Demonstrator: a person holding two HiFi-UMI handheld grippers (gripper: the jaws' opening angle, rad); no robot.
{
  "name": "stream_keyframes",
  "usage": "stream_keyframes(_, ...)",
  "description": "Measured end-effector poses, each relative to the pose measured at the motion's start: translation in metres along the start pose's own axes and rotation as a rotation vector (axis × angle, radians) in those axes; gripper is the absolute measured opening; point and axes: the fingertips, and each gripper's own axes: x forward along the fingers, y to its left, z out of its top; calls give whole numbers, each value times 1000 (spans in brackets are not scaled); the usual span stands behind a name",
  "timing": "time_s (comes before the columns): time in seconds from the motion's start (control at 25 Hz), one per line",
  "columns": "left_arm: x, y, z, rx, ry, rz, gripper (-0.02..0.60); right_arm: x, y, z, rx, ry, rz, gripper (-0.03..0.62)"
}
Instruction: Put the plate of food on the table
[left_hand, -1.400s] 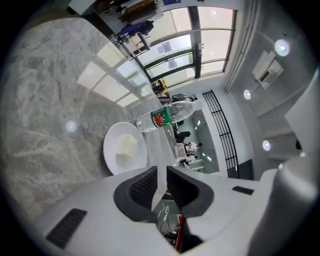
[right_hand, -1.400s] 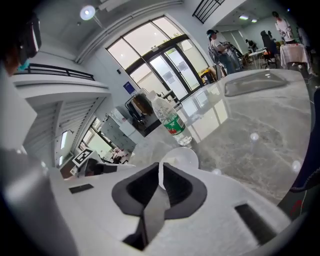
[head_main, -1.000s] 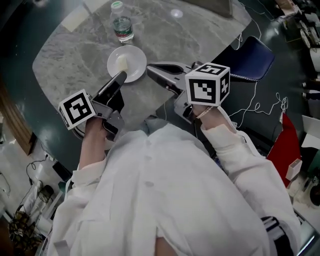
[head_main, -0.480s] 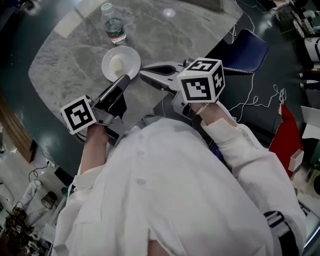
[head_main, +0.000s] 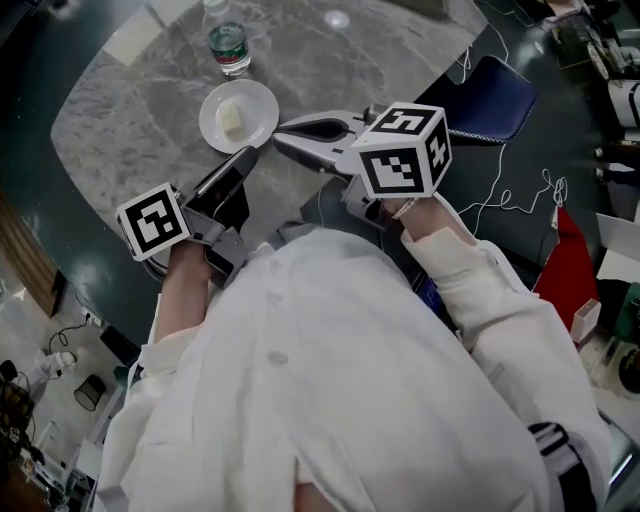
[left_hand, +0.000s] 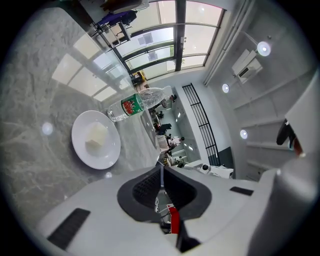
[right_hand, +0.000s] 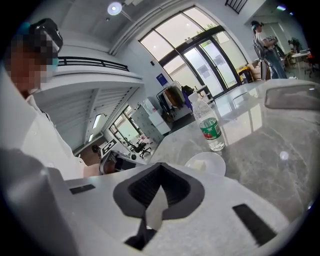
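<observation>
Plate: I see the white plate (head_main: 258, 106) lying flat on the grey marble surface (head_main: 350, 70), clear of both grippers.
Food: a pale block (head_main: 231, 121) rests near the plate's middle.
Bottle: a clear water bottle (head_main: 229, 45) with a green label stands upright just beyond the plate's far rim, not touching it.
Left gripper: my left gripper (head_main: 245, 154) points at the plate from its near side, tip close to the rim, jaws pressed together with nothing between them.
Right gripper: my right gripper (head_main: 279, 134) comes in from the plate's right, tip just beside the rim, jaws together and empty.
Chair: a blue chair (head_main: 490, 105) stands well to the plate's right, off the surface.
</observation>
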Motion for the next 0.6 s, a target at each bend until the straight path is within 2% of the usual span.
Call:
stream_keyframes(0.44,-2,3,-2,3,1,14,28,8,8,0,-11,-21,13,2)
stream_keyframes(0.6,-5,7,-3,-38,-12,27,28,12,12,-5,-21,-14,6,3)
